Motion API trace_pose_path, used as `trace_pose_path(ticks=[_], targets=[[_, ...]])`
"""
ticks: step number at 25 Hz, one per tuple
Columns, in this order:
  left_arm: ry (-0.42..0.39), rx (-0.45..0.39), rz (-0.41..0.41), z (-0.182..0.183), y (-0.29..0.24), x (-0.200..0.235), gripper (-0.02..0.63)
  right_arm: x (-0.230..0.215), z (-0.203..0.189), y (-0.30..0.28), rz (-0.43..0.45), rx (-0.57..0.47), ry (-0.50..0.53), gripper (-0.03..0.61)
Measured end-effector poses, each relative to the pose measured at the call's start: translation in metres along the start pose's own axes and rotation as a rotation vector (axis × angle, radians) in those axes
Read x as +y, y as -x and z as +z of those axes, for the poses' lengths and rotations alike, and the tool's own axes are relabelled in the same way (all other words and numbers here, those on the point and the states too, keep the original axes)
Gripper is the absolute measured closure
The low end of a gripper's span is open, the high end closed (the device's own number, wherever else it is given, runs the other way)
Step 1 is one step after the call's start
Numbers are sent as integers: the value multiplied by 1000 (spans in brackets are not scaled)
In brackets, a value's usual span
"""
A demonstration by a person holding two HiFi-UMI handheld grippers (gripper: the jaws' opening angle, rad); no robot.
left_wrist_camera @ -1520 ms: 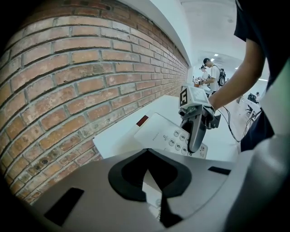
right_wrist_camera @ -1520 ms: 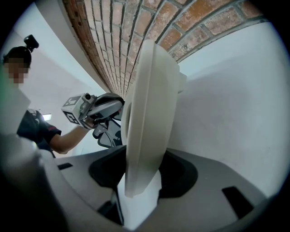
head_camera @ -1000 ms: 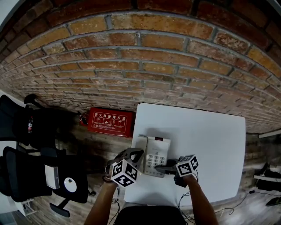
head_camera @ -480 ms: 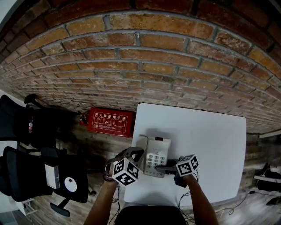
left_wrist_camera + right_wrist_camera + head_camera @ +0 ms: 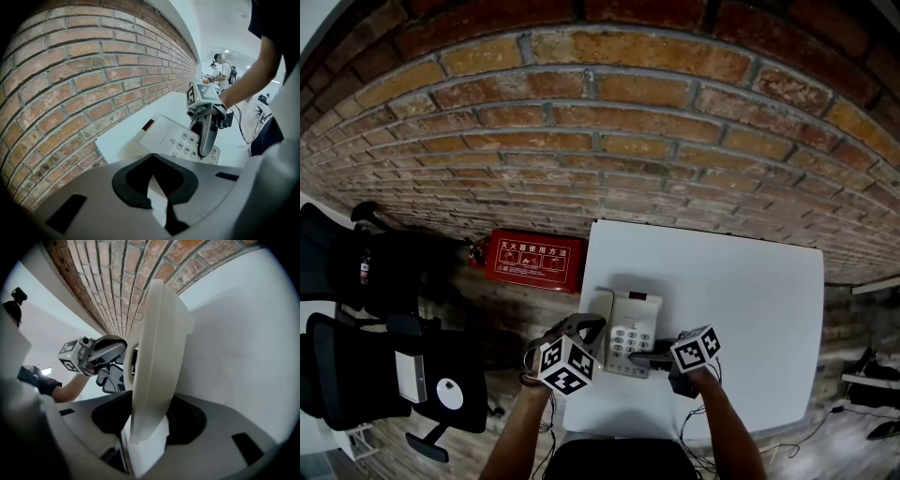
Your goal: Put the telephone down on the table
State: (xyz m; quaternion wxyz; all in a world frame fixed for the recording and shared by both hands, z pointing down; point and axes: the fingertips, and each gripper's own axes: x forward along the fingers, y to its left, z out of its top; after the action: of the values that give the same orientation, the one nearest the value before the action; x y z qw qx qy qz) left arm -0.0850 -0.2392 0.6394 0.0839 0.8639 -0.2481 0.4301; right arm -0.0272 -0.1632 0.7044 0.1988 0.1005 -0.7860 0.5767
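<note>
Your right gripper [image 5: 652, 358] has its jaws part way open and pressed on the side of the telephone [image 5: 630, 330] nearest the table's front edge, so it is holding the telephone. Your left gripper [image 5: 592, 326] is closed all the way and has nothing in it. It hangs by the table's left edge, right next to the handset [image 5: 602, 314]. The telephone is on the front left part of the table [image 5: 750, 281], very close to the left edge. I cannot tell if its whole bottom lies flat on the table or if one side is a little bit up. That is the first thing that could go wrong. If you let go while one side is up, the telephone may drop with a bang and the handset may jump out of its place. The second thing is the table's left edge. If you push the telephone that way as you let go, it could slide off the table and fall to the floor. The third thing is your closed left gripper. If it moves toward the middle of the table, it could bump the handset and knock it loose. Also, one of the right jaws lies over the buttons, so pulling it back along the table could drag the telephone with it. I think it is best to open wide first, then pull away.
</note>
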Motion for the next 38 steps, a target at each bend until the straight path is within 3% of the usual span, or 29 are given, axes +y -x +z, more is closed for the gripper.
trace_pose_path(ticks=[10, 38], targets=[[6, 3, 15, 2, -1, -2, 606, -7, -5, -4, -131, 80, -28, 339], [-7, -16, 60, 3, -1, -3, 606, -15, -6, -2, -387, 125, -82, 284]])
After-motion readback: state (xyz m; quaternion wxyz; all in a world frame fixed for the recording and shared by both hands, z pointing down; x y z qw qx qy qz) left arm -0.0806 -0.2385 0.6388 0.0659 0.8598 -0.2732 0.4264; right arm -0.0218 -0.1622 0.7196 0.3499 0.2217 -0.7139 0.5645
